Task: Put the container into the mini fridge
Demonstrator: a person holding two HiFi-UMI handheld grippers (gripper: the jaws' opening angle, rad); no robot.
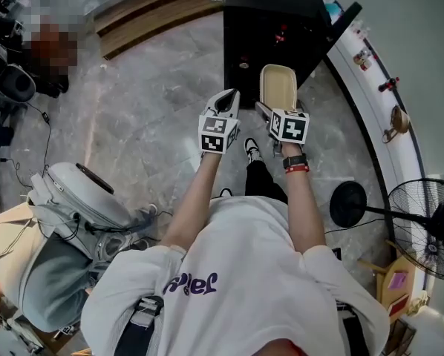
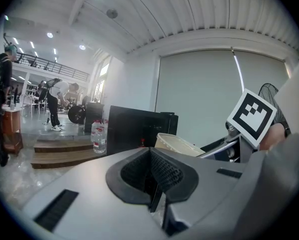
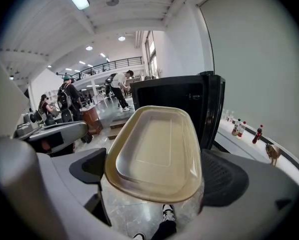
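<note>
Fingers (image 3: 224,180) of the right gripper (image 3: 154,181) spread wide and pressed against the two long sides of the container (image 3: 154,149), gripping it near its close end. Held level, clear lid up, probably to stop any contents from shifting. Carried just short of the mini fridge (image 3: 169,98), long axis aimed at the dark opening, apparently so as to go in end first. Door (image 3: 215,109) standing open at the fridge's right side, leaving the way in free.

Left gripper (image 2: 152,181) closed tight on nothing, in front of the fridge and just left of the container; seemingly spare, perhaps for the door afterwards.

Not yet inside: container wholly in front of the fridge. Next, by the look of it, a straight push forward, minding the door edge.
</note>
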